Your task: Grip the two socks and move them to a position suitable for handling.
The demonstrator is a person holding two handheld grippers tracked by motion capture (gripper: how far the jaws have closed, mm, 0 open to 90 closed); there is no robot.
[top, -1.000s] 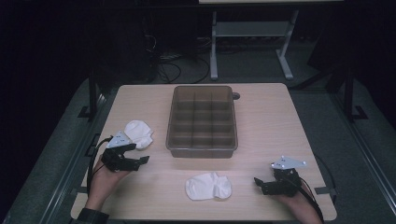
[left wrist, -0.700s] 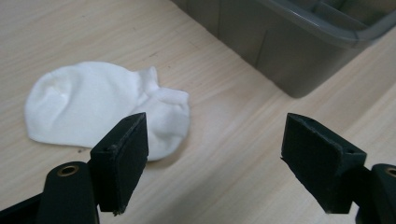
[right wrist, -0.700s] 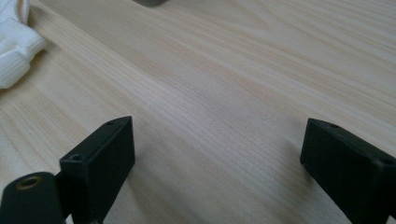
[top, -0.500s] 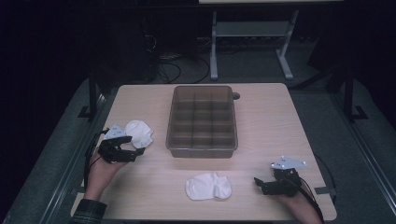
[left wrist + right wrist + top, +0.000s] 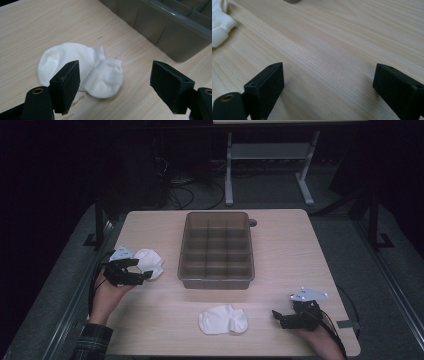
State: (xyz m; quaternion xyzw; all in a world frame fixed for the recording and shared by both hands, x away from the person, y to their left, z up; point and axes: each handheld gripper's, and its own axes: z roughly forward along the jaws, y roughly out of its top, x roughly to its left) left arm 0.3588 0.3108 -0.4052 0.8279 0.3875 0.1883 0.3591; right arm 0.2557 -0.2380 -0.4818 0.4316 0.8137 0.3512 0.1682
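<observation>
the step in hand looks like the approach to a pick: the left claw [image 5: 145,276] hovers over the small white cotton sock [image 5: 82,68] that lies crumpled on the pale wooden counter [image 5: 280,235], just left of the grey plastic divided bin [image 5: 217,249]. its jaws stand wide apart with nothing between the pads, the sock lying below and ahead of them. the next move, as i judge it, calls for lowering until the pads straddle the bunched cuff, then closing; a flat pinch might catch only one layer of the soft cloth.

the right claw [image 5: 278,317] rests low on the counter, in front of the bin and off to its right, jaws wide apart and empty over bare wood. a second white sock [image 5: 223,319] lies in front of the bin, near that claw but apart from it.

in the right gripper view that second sock is cut off at the picture's edge. from the high view the bin's compartments are dim, and whether anything lies in them i cannot tell.
</observation>
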